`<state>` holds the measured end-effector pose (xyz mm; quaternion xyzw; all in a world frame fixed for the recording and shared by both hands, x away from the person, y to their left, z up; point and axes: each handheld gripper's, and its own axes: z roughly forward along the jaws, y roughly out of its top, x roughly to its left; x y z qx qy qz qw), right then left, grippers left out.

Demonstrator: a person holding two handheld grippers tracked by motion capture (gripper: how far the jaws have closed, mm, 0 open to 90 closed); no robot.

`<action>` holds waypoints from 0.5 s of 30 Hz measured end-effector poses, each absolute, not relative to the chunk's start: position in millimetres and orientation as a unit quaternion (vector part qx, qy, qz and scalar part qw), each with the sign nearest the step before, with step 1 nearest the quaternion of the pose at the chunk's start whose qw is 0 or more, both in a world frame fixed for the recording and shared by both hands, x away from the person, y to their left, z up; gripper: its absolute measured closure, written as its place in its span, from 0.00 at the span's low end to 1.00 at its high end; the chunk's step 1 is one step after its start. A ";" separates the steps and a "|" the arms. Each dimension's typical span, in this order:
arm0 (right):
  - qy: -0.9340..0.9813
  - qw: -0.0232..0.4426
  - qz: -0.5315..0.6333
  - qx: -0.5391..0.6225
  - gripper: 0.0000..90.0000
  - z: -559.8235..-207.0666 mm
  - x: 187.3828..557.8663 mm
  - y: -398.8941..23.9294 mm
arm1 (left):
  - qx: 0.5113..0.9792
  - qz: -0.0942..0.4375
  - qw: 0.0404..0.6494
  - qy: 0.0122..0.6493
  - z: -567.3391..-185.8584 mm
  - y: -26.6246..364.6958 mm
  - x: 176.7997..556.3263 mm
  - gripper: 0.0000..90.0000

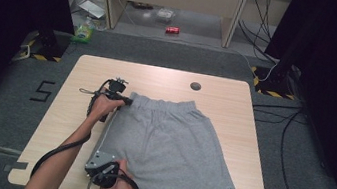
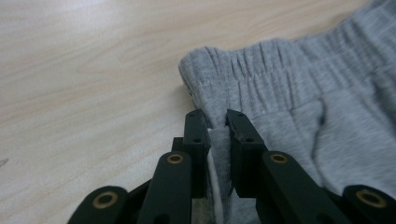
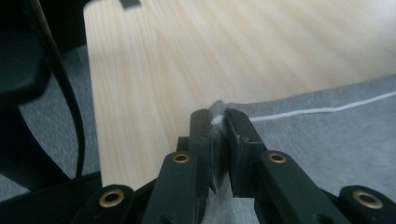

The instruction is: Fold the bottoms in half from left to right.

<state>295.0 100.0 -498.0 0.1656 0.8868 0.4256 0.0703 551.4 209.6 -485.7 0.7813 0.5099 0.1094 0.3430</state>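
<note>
Grey shorts [image 1: 171, 148] flat on table [image 1: 237, 92], centre of high view, waistband toward top. Left gripper [image 1: 127, 101] at upper left of shorts, jaws clamped on waistband corner [image 2: 219, 140]. Right gripper [image 1: 96, 157] at lower left of shorts, near bottom edge of frame, jaws pinched tight on hem corner [image 3: 217, 116]; white stitch line runs right from it

Both claws [image 2: 215, 122] [image 3: 217, 122] clamped tight
</note>
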 end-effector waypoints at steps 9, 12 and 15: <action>0.845 0.080 0.486 0.208 0.91 -452.4 304.8 49.1 | 0.785 0.104 0.381 0.477 -431.8 185.5 546.9 0.88; 0.831 0.089 0.501 0.225 0.91 -442.3 307.2 25.8 | 0.792 0.101 0.381 0.466 -415.6 166.9 546.0 0.88; 0.818 0.097 0.513 0.243 0.91 -434.2 306.7 1.0 | 0.795 0.106 0.374 0.465 -405.3 151.8 546.9 0.88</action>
